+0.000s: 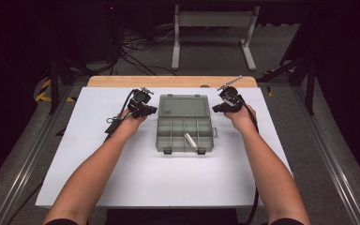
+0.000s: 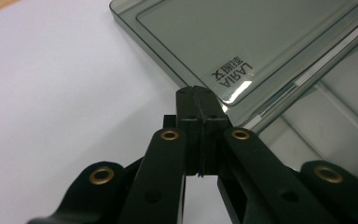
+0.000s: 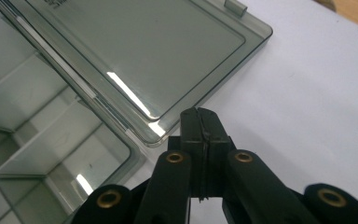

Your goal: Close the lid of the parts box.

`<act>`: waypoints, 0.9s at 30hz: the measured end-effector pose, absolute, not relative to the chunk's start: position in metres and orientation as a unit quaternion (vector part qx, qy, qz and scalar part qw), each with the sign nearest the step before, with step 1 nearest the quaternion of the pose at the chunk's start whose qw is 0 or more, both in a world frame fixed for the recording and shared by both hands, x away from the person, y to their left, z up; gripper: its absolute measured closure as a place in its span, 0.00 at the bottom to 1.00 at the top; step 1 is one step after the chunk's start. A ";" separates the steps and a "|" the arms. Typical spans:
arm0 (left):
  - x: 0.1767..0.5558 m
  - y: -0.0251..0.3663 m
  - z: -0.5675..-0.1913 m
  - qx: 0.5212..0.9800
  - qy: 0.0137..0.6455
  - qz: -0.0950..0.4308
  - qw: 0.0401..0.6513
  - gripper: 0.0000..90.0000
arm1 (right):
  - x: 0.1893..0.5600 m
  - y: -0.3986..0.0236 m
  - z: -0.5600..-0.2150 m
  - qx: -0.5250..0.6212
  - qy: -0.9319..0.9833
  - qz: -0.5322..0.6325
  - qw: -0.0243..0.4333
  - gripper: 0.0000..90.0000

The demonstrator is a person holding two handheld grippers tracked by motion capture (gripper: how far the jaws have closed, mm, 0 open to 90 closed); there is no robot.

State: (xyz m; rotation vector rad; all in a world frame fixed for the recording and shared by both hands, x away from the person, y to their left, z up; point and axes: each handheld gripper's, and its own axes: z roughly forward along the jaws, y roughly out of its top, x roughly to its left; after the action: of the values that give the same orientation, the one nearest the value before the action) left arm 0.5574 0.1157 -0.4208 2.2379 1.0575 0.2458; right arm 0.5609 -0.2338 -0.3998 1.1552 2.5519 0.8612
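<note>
High view: clear grey compartment box sits mid white surface, lid flung open & lying flat on the far side. A pale cylinder lies slanted in a near compartment. Left tongs just beside the box's left edge at about hinge level, right tongs just beside its right edge, both pointing inward. Forearms come in from the bottom, one per side.

Left gripper view: left tongs pressed fully together w/ nothing between them, tips at the lid's corner edge; can't tell if touching. Printed label on the lid close by. Box compartments to the right.

Right gripper view: right tongs also closed tight on nothing, tips just by the lid's rounded corner. Dividers of the box at left, white surface to the right.
</note>
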 end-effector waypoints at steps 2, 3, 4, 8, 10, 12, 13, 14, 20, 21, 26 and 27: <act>0.559 0.116 -0.424 0.852 0.406 0.087 0.319 0.99 | 0.562 -0.233 -0.403 0.393 0.868 0.287 0.102 1.00; 0.560 0.116 -0.425 0.853 0.405 0.087 0.317 0.99 | 0.563 -0.233 -0.405 0.393 0.868 0.285 0.101 1.00; 0.561 0.115 -0.427 0.853 0.407 0.084 0.315 0.99 | 0.564 -0.232 -0.406 0.393 0.868 0.285 0.101 1.00; 0.565 0.115 -0.433 0.857 0.408 0.076 0.304 0.99 | 0.566 -0.233 -0.412 0.392 0.872 0.278 0.095 1.00; 0.567 0.114 -0.437 0.858 0.410 0.068 0.302 0.99 | 0.569 -0.233 -0.416 0.395 0.873 0.272 0.092 1.00; 0.568 0.113 -0.439 0.859 0.410 0.065 0.300 0.99 | 0.569 -0.233 -0.418 0.396 0.874 0.269 0.089 1.00; 0.568 0.113 -0.440 0.859 0.410 0.062 0.299 0.99 | 0.570 -0.233 -0.419 0.397 0.874 0.268 0.087 1.00; 0.568 0.113 -0.441 0.859 0.411 0.061 0.298 0.99 | 0.570 -0.233 -0.421 0.396 0.874 0.267 0.085 1.00; 0.570 0.115 -0.443 0.859 0.411 0.054 0.299 0.99 | 0.571 -0.231 -0.428 0.400 0.876 0.259 0.077 1.00; 0.570 0.115 -0.443 0.860 0.410 0.054 0.299 0.99 | 0.571 -0.231 -0.429 0.399 0.877 0.258 0.076 1.00; 0.570 0.115 -0.443 0.859 0.413 0.052 0.300 0.99 | 0.572 -0.231 -0.430 0.400 0.876 0.258 0.073 1.00; 0.570 0.115 -0.443 0.859 0.411 0.052 0.301 0.99 | 0.572 -0.230 -0.430 0.399 0.877 0.258 0.073 1.00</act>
State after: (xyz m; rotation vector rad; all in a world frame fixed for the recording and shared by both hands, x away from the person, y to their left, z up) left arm 0.5699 0.1146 -0.4430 2.2795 1.0912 0.1371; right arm 0.5715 -0.2304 -0.4305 1.1980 2.6342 0.7760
